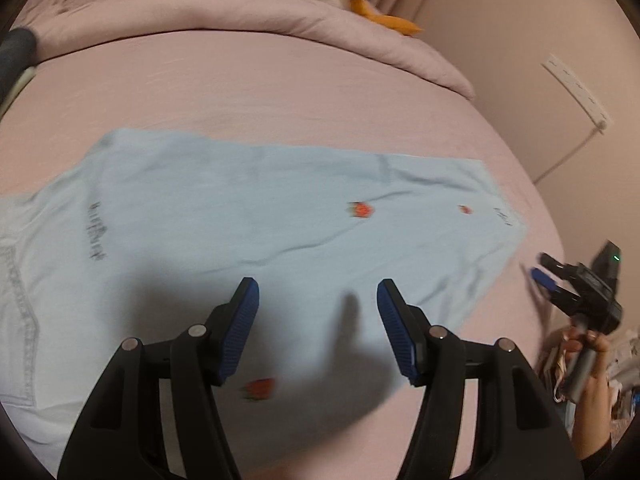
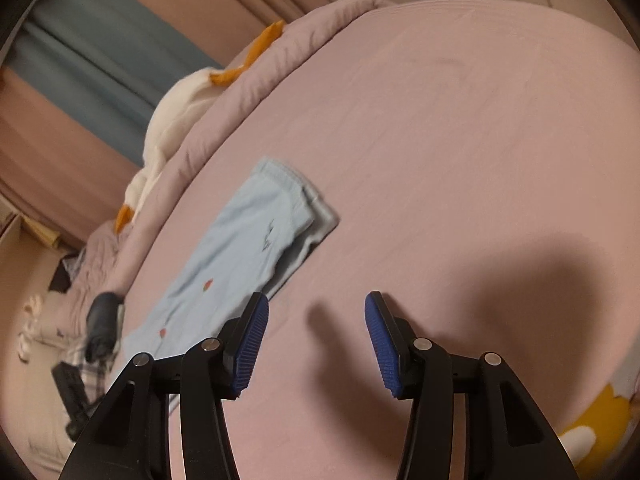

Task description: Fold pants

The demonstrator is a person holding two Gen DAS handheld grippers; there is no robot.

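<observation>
Your left hand-held gripper (image 1: pixel 318 300) hangs released over the pants (image 1: pixel 240 220) on the bed (image 1: pixel 280 92); right hand-held gripper (image 2: pixel 316 314) released, empty.

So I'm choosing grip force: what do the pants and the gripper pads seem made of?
Pants: thin woven cotton by the look, matte pale blue, lying in soft creases, small printed strawberries. Pads: probably rubber, matte blue, finely ribbed.
</observation>
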